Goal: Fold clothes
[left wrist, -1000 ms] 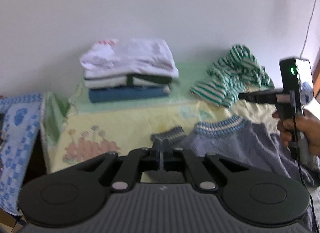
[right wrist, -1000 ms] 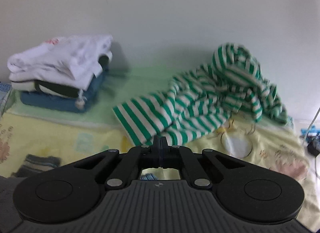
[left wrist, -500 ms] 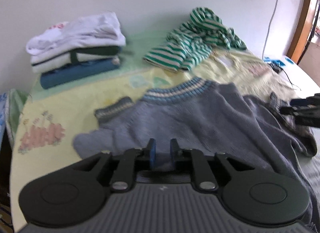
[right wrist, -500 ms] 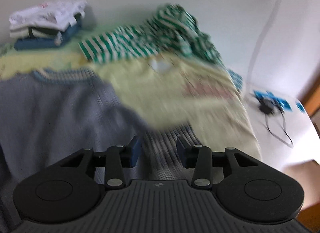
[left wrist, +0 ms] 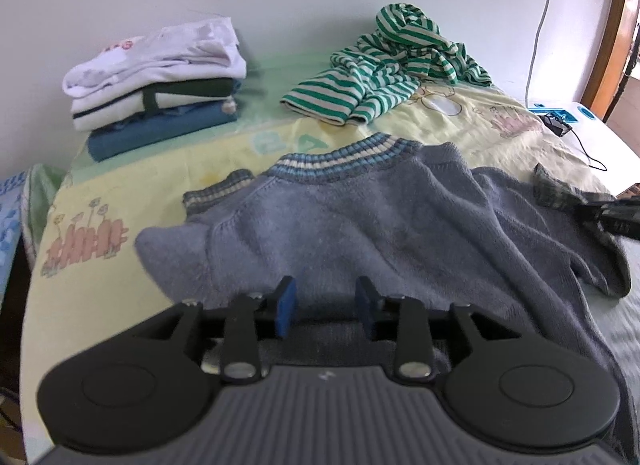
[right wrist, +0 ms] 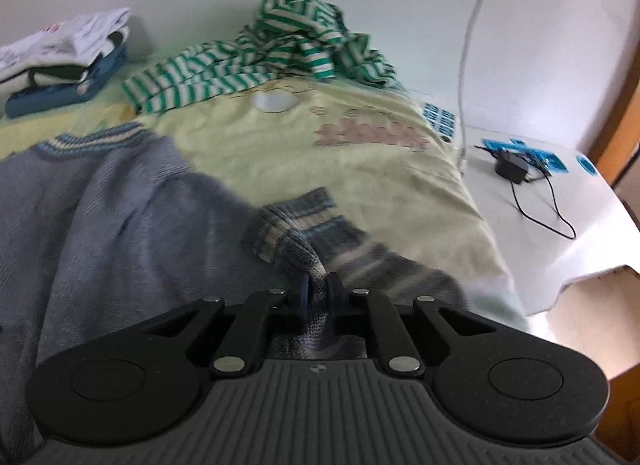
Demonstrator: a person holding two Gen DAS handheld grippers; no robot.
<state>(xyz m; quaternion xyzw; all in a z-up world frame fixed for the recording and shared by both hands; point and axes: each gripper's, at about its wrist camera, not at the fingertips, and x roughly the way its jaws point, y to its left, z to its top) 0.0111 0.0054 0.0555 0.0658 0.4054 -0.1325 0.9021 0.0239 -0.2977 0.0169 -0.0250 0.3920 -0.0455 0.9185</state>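
grey-blue knitted sweater with striped collar [left wrist: 360, 217] lies spread on the pale yellow printed bedsheet [left wrist: 120, 193], long axis across the view, hem edge right under the left gripper [left wrist: 326, 307]; its jaws are parted and opening, cloth below them but not pinched. right gripper [right wrist: 318, 297] is closing, clamped on the sweater's striped sleeve cuff [right wrist: 296, 233], so the right hand leads the fold.

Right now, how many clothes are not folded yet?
2. The grey-blue sweater lies spread out in front, its cuff in the closing right gripper. The green striped top is crumpled by the wall. Others may be out of view.
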